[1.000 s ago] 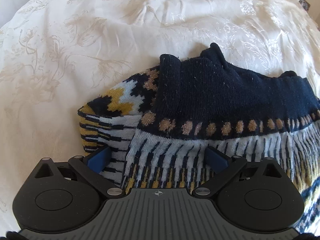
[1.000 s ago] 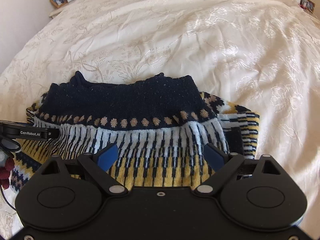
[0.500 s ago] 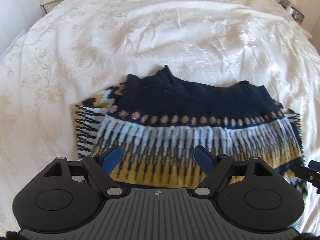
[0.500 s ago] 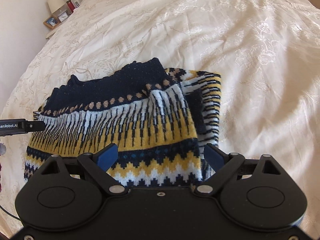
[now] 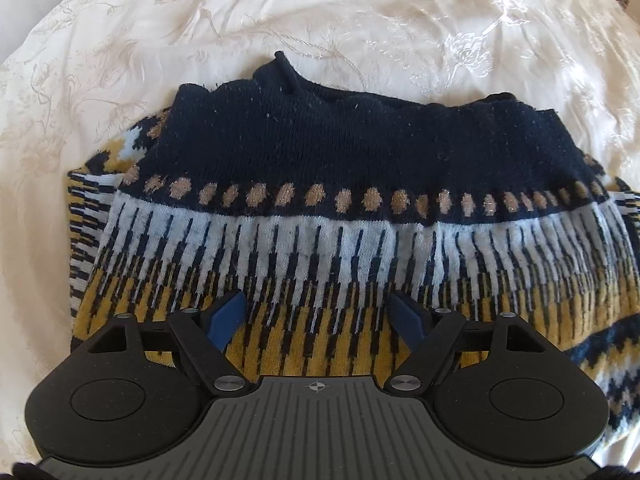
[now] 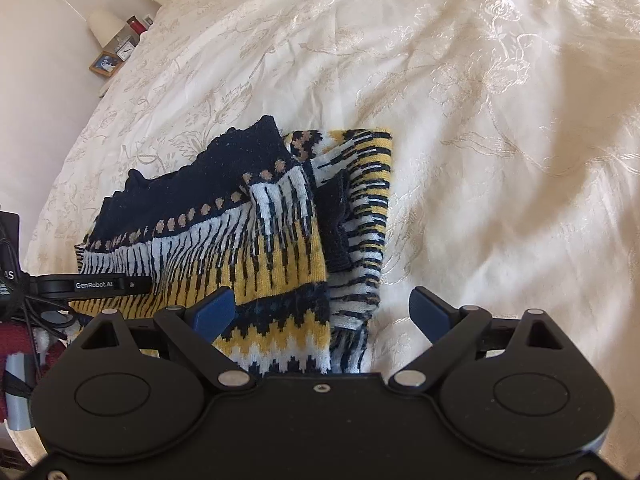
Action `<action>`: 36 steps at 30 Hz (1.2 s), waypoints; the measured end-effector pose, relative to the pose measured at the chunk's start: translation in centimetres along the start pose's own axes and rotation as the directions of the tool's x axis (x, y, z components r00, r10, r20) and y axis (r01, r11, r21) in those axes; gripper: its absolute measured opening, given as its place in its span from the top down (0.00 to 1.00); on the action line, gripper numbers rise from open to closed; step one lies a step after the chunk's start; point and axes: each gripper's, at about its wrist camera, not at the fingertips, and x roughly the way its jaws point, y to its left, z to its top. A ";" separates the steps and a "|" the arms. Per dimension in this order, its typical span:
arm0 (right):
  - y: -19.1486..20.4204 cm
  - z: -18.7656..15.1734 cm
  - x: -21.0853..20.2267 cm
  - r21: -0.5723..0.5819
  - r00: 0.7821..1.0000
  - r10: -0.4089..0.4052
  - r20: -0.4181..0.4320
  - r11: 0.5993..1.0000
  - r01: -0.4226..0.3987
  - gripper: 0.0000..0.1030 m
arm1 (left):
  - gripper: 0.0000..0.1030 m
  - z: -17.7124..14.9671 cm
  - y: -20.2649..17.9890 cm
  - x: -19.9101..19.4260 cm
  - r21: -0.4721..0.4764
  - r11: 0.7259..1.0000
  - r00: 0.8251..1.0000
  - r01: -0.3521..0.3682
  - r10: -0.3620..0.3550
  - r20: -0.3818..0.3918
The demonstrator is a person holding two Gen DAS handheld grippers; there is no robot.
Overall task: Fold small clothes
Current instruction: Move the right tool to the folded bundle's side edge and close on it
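sweater [image 5: 344, 216]: lying folded on the bedspread [image 5: 120, 60], sleeves tucked under to keep it compact.
left gripper [image 5: 318, 314]: hovering over the hem, fingers spread wide, gripping nothing.
right gripper [image 6: 324, 314]: likewise spread and empty, straddling the right edge.

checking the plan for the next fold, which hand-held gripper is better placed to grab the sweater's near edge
Probably the left. The left hand-held gripper is open, centred over the sweater, knit filling the gap between its fingers. The right hand-held gripper is open too, but straddles the sweater's right edge, with bedspread under one finger.
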 end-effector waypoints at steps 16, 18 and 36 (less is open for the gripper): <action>-3.0 1.6 5.1 0.151 0.965 0.262 -0.017 0.955 -0.256 0.04 | 0.16 0.2 -0.2 1.5 -0.020 1.000 1.000 -0.024 0.024 -0.005; -3.2 1.7 5.3 0.157 0.960 0.280 -0.010 0.949 -0.275 0.04 | 0.15 0.0 -0.1 1.5 -0.020 0.999 1.000 -0.025 0.025 -0.005; -3.1 0.8 4.4 0.134 0.954 0.300 0.007 0.945 -0.298 0.09 | 0.22 5.6 -2.6 2.6 -0.021 0.999 0.998 -0.044 0.043 -0.034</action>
